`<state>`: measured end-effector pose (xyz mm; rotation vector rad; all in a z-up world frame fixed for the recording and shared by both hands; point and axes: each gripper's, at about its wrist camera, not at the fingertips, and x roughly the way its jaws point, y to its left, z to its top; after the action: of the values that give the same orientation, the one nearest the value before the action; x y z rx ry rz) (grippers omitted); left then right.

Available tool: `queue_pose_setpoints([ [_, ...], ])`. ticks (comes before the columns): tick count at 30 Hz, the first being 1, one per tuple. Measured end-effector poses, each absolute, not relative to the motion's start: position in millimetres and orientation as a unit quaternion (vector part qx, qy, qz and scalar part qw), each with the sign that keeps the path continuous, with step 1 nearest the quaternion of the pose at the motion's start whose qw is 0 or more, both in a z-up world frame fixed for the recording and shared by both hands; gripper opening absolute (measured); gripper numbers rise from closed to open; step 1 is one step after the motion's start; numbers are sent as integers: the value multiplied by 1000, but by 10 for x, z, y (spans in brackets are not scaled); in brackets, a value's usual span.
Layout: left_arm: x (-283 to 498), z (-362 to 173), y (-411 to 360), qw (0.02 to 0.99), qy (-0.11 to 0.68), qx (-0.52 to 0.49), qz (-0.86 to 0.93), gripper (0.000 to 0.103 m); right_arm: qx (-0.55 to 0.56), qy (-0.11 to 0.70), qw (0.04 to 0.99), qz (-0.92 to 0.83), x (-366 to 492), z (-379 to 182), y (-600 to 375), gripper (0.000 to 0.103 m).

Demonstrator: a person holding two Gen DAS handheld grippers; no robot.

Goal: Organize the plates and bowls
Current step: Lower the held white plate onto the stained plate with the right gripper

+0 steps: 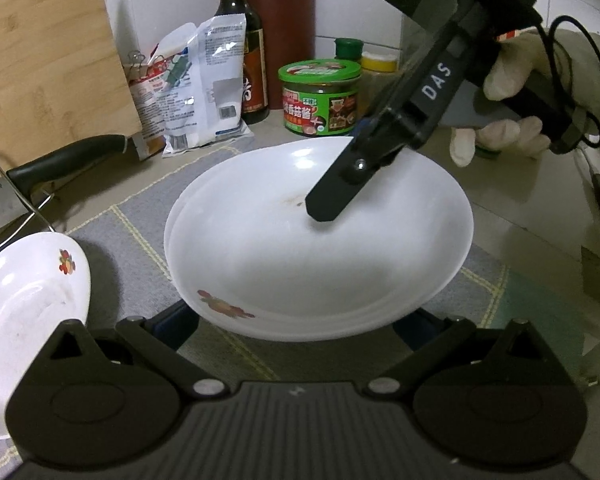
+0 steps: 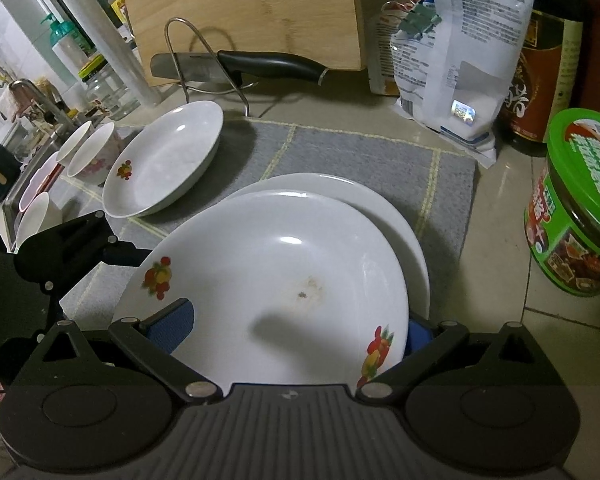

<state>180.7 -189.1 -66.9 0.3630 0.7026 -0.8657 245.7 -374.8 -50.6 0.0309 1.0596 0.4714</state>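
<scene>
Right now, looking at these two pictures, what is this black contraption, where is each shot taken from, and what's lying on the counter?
No robot: a person's gloved hand holds a two-finger gripper, one per hand, each carrying a camera. One picture looks along the left gripper, the other along the right gripper. Both stand open at the top plate's rim, which lies on a second plate on a grey mat. A smaller plate, cups, a knife and a green jar sit nearby. Nothing looks clamped.
</scene>
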Motion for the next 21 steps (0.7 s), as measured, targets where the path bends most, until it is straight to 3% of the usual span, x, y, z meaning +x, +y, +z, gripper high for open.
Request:
queue_pose_setpoints([
  [21,1814,-692,-1894,830,332,179,-410,101,9,498,844,201,2295,-412,-3730,103],
])
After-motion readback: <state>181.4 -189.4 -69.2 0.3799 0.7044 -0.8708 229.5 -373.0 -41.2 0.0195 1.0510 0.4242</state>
